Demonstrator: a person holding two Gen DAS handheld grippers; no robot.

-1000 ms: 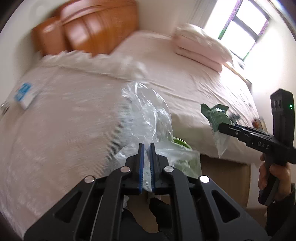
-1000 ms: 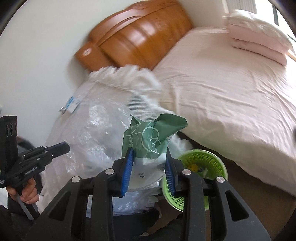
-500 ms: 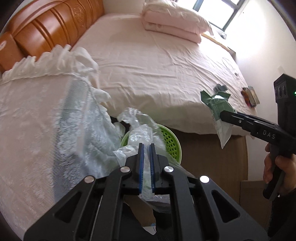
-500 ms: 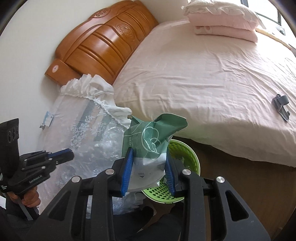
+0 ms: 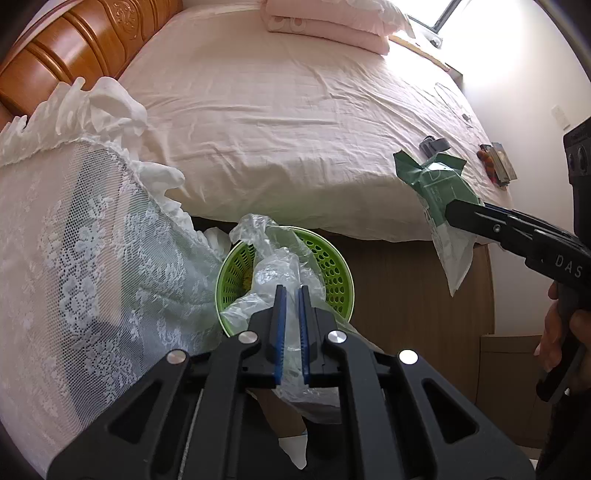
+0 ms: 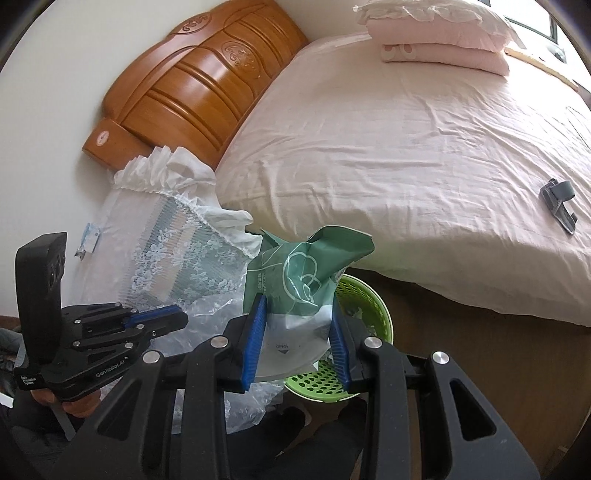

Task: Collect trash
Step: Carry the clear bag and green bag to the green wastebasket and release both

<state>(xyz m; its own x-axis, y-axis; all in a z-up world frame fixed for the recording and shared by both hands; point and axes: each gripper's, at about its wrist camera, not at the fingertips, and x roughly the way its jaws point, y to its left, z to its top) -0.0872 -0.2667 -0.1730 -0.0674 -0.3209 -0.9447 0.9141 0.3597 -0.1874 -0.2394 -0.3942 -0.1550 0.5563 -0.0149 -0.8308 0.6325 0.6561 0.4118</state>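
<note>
My left gripper has its jaws pinched nearly together on a crumpled clear plastic bag, which hangs right over the round green perforated plastic basket on the floor, at twelve o'clock from the jaws. My right gripper keeps its jaws partly open, clamped on both edges of a green-and-white soft plastic packet, and the same basket sits just behind it at two o'clock. In the left view that packet hangs at three o'clock, clear of the basket. At nine o'clock, a white lace cloth drapes beside the basket. Beyond, at twelve o'clock, lies the bed with its pale pink sheet, a carved wooden headboard and folded pink pillows.
</note>
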